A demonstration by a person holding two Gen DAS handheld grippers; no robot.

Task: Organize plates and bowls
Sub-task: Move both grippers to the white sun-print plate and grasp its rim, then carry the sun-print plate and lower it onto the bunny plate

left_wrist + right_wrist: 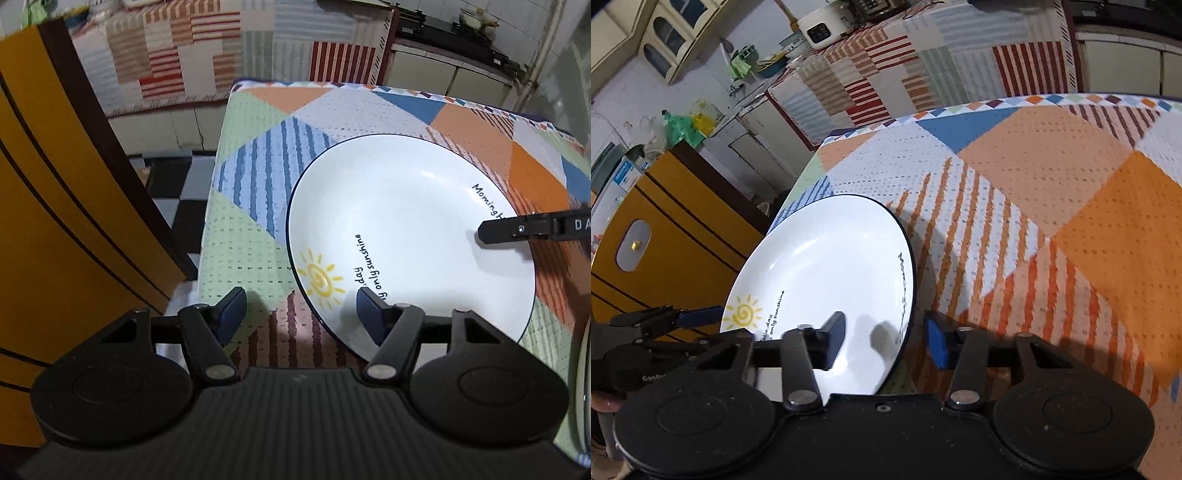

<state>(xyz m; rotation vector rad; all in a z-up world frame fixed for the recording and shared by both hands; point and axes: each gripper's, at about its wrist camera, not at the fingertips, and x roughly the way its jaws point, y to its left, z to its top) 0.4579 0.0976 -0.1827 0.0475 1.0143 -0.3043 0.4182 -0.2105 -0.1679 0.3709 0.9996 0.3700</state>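
Observation:
A white plate (pixel 410 236) with a dark rim, a yellow sun and black lettering lies on the patchwork tablecloth; it also shows in the right wrist view (pixel 827 273). My left gripper (pixel 299 314) is open, its jaws straddling the plate's near-left rim by the sun. My right gripper (pixel 886 341) is open, its jaws straddling the plate's right rim, one finger (pixel 833 339) over the plate, the other (pixel 936 345) outside it. One right finger (pixel 524 229) shows over the plate in the left wrist view. The left gripper shows at the plate's left edge in the right wrist view (pixel 698 319).
The table (pixel 1052 192) drops off at its left edge beside a yellow cabinet (pixel 55 221). The curved rim of another dish (pixel 583 369) shows at the far right. A cloth-covered counter (pixel 923 66) stands behind. The floor has black-and-white tiles (pixel 173 192).

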